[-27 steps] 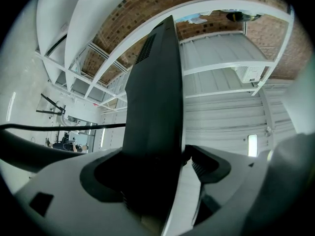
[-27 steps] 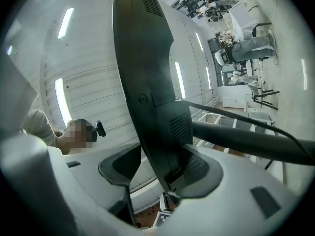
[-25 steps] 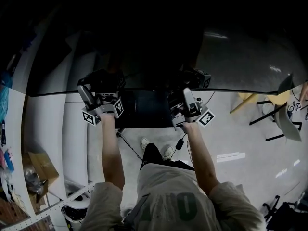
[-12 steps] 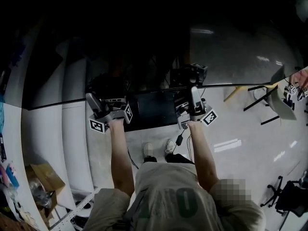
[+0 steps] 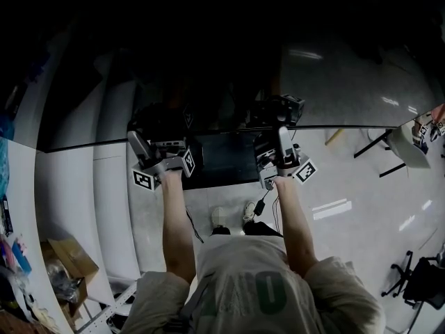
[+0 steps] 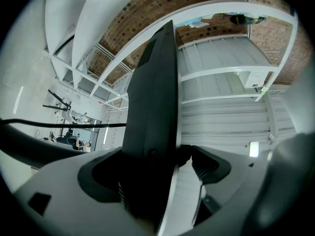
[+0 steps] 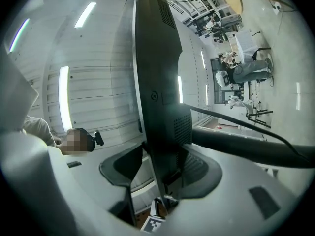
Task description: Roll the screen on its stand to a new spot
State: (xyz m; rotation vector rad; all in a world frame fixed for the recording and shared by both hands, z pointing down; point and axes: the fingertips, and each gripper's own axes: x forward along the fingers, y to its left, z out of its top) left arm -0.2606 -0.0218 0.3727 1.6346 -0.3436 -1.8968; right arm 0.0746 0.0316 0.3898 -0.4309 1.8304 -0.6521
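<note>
Head view: the left tool and right tool hold the upright screen in front of the person, set well apart, probably for even steering.

Left gripper view: the jaws pinch its thin, matte black edge.

Right gripper view: the jaws, just closing, clamp its vented plastic back.

Converted industrial workspace — part lab, part office.
Bare brickwork behind white steel framing, a glossy pale floor, a cardboard box at the side, a rolling chair, distant workstations — someone seated there.
</note>
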